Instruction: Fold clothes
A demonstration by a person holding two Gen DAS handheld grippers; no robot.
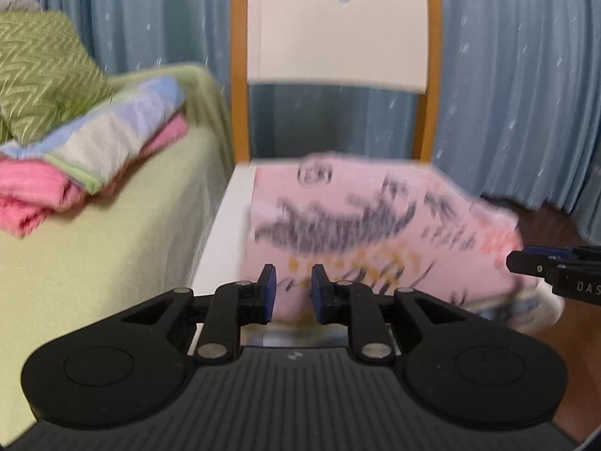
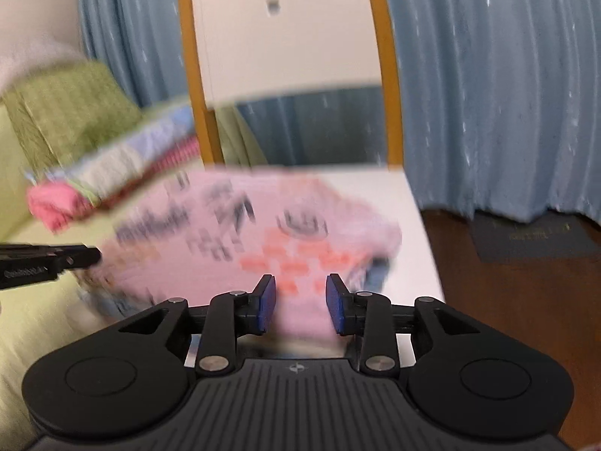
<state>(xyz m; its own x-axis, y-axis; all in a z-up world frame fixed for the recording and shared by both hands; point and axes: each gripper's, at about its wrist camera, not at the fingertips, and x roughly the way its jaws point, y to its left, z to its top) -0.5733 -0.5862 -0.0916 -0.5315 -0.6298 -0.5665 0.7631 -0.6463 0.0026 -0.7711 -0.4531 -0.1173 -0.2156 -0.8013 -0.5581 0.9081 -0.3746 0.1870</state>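
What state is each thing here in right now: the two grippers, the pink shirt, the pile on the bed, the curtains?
Left gripper: open, holding nothing.
Right gripper: open, holding nothing.
Pink printed garment: lying on the white surface, loosely folded, blurred.
Stack of laundry: folded, on the green bed.
Blue curtains: drawn shut.

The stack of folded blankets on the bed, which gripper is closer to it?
Left. The left gripper works the pink garment's side nearest the folded blankets; the right gripper is on its far side.
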